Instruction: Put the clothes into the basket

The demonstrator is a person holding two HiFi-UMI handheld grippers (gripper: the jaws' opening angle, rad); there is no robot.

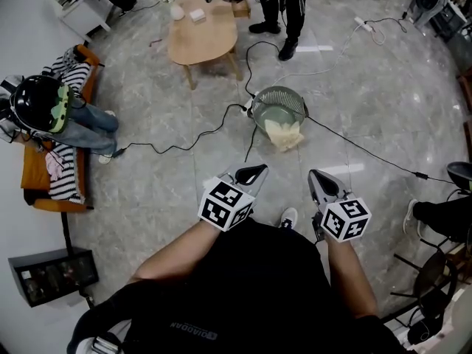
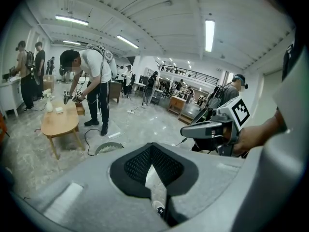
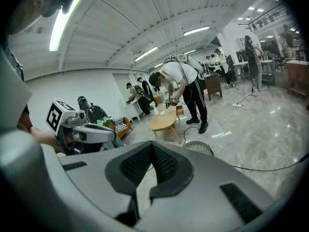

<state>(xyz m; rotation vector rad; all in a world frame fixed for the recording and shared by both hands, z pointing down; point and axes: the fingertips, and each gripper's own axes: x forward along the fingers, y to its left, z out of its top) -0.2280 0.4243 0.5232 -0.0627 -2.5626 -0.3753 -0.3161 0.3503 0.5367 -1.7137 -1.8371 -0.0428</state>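
Observation:
A round wire basket (image 1: 279, 100) stands on the marble floor ahead of me, with a cream cloth (image 1: 285, 133) draped over its near rim. My left gripper (image 1: 255, 172) and right gripper (image 1: 318, 178) hover side by side short of it, both shut and empty. In the left gripper view the black pads (image 2: 137, 164) meet at the tip of the left gripper (image 2: 151, 146), and the basket (image 2: 109, 148) shows just beyond. The right gripper view shows the right gripper (image 3: 152, 147) shut too, the basket (image 3: 198, 148) past it. More clothes (image 1: 65, 135), striped tops and jeans, lie on an orange couch at the left.
A wooden table (image 1: 200, 34) stands beyond the basket, where another person (image 1: 284, 6) works with grippers. Black cables (image 1: 184, 144) trail across the floor around the basket. A dark helmet (image 1: 35, 103) rests on the couch. A seated person's shoe (image 1: 411, 214) is at the right.

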